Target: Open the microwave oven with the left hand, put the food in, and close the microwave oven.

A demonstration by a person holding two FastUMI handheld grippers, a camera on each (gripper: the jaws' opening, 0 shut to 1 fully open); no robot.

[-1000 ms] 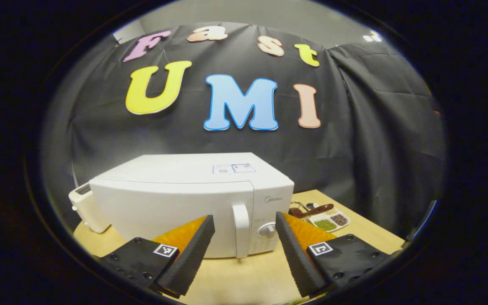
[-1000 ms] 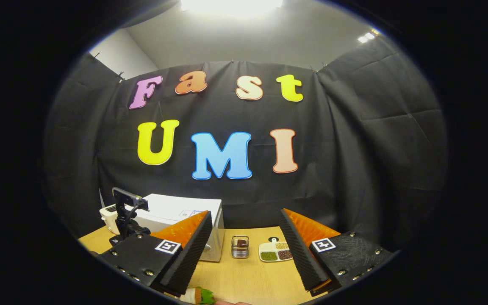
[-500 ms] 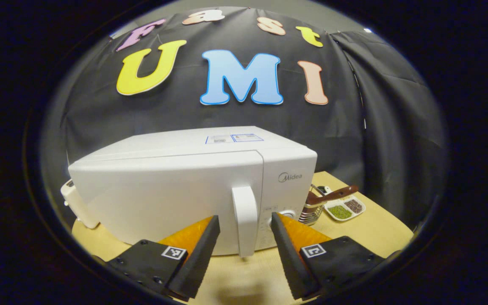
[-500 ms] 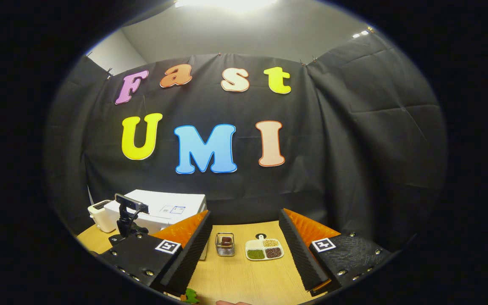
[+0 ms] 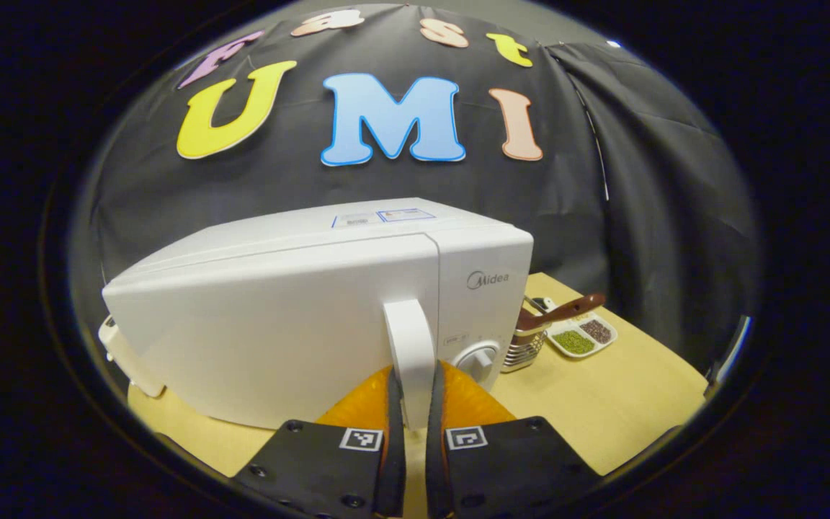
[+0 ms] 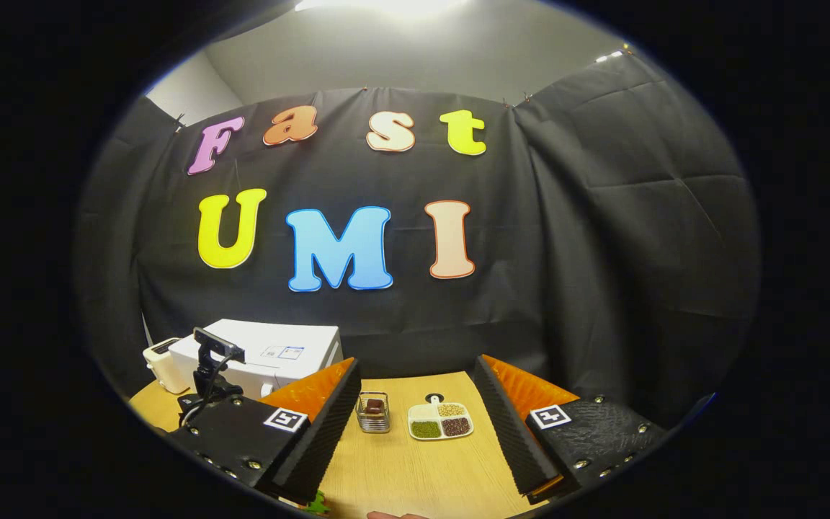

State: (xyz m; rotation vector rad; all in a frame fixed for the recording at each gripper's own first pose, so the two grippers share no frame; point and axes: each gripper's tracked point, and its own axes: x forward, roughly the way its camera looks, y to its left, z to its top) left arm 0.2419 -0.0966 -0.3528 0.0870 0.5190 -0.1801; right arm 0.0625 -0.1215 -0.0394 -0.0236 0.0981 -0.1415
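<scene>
- Your left tongs (image 5: 409,425) are clamped on the microwave's door handle (image 5: 409,353), one finger on each side of it, low on the handle.
- The handle's long axis is vertical; it sits at the door's right edge, next to the control knob (image 5: 478,358). Hinge is likely on the far left, so the pull should come toward you and arc leftward.
- The microwave (image 5: 300,317) stands on the tabletop (image 5: 602,389) with its door shut.
- Your right tongs (image 6: 415,425) are spread wide, holding nothing, well apart from the microwave (image 6: 278,353).
- Something green (image 6: 318,502) shows at the bottom edge near the right tongs; can't tell if it's the food.
- Left is the working hand now.
</scene>
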